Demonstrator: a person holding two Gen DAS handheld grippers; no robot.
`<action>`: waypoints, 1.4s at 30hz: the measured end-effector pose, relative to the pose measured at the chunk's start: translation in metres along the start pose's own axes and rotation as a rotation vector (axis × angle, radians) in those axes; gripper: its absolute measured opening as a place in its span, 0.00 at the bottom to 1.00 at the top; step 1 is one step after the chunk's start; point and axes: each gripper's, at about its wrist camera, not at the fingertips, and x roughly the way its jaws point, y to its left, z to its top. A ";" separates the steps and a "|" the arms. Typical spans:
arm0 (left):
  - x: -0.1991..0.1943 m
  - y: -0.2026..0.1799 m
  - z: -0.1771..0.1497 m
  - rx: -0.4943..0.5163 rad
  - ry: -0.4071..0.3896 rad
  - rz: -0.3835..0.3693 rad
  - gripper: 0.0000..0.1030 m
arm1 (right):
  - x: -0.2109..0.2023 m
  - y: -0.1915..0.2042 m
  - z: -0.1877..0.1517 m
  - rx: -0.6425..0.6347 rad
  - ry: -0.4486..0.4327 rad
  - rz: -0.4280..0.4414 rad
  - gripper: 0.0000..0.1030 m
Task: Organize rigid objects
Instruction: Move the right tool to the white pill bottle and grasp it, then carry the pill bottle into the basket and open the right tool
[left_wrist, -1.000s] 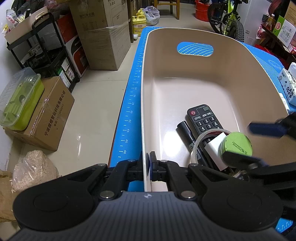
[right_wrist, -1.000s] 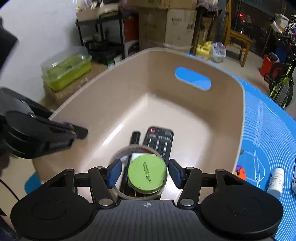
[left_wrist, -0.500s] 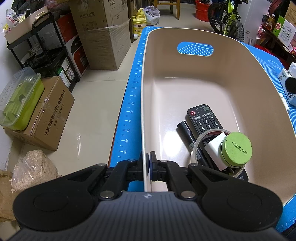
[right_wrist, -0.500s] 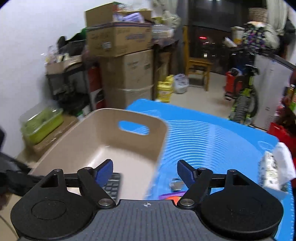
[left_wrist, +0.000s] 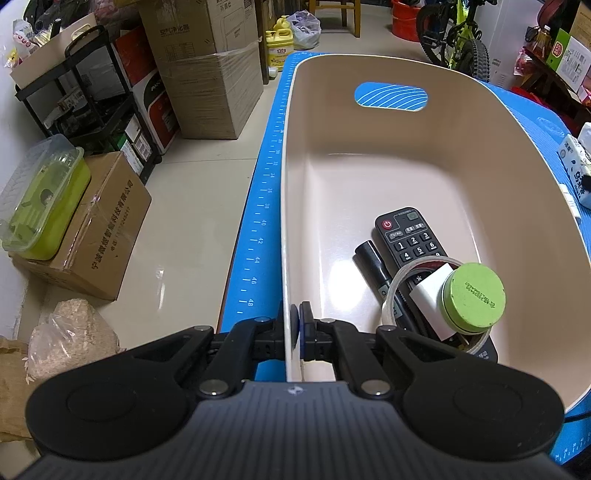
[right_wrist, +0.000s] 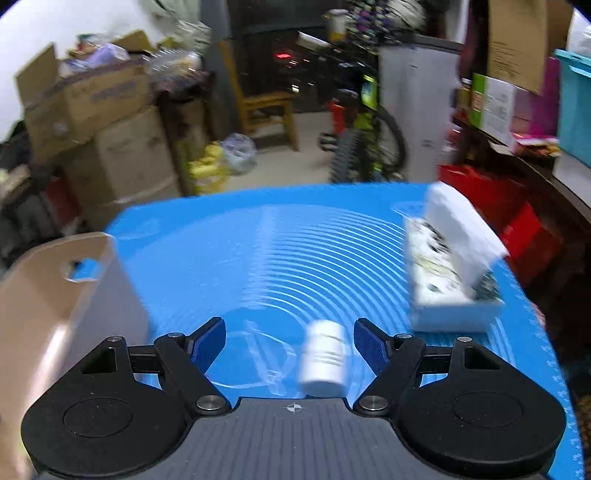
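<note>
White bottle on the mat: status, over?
Left tool shut on bin rim. Right tool open, empty. White bottle lying between its fingers, not gripped. Tissue pack beyond, clear of path.

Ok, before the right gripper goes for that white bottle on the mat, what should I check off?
1. Right gripper open: ok.
2. White bottle between its fingers: ok, lying nearer the right one.
3. Bottle sharply seen: not ok, motion blur.
4. Left gripper shut on the bin rim: ok.
5. Free room in the bin beyond the remote: ok.
6. Tissue pack apart from the bottle: ok.
</note>
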 end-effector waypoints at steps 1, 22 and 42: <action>0.000 -0.001 0.000 0.001 0.000 0.003 0.06 | 0.004 -0.004 -0.003 0.001 0.006 -0.012 0.78; 0.000 -0.002 0.001 0.006 0.002 0.005 0.06 | 0.068 -0.017 -0.038 -0.048 0.099 -0.107 0.56; 0.000 -0.002 0.001 0.006 0.002 0.005 0.06 | 0.009 0.015 -0.012 -0.073 -0.052 -0.023 0.43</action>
